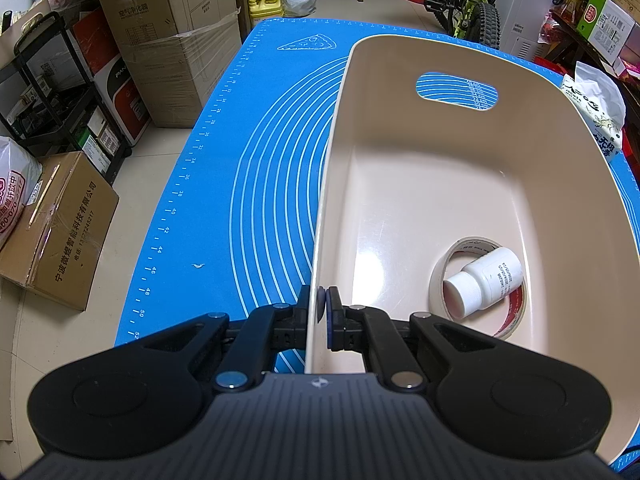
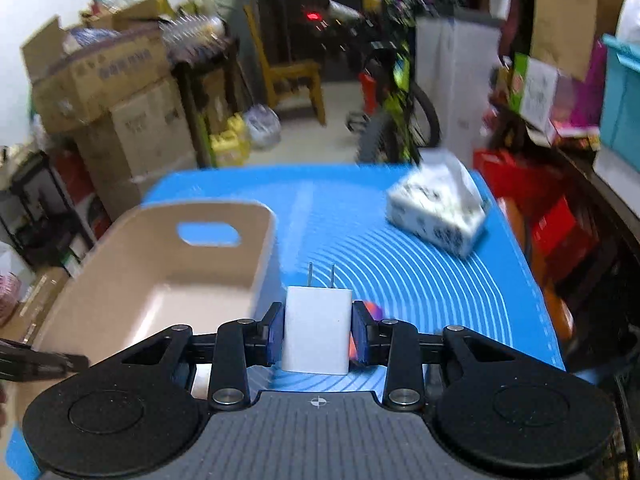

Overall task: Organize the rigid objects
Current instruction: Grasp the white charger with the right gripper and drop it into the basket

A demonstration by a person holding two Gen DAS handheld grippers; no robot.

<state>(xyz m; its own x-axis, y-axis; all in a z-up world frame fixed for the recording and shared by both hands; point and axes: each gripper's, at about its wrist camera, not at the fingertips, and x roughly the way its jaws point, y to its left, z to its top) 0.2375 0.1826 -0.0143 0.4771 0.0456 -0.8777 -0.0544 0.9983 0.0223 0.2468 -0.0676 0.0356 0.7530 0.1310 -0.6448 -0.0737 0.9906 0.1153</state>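
A beige plastic bin (image 1: 560,208) with a handle slot stands on the blue mat (image 1: 256,184). Inside it lie a roll of tape (image 1: 440,276) and a white pill bottle (image 1: 486,278) on its side. My left gripper (image 1: 320,308) is shut on the bin's left wall near its near corner. My right gripper (image 2: 318,334) is shut on a white plug charger (image 2: 318,332), prongs pointing forward, held above the mat just right of the bin (image 2: 132,268). An orange and purple object (image 2: 372,310) peeks out behind the right fingers.
A white tissue pack (image 2: 438,210) lies on the mat's far right; it also shows in the left wrist view (image 1: 596,112). Cardboard boxes (image 1: 168,40), a black shelf (image 1: 52,92) and a bicycle (image 1: 472,4) stand around the table. The right wrist view is motion-blurred.
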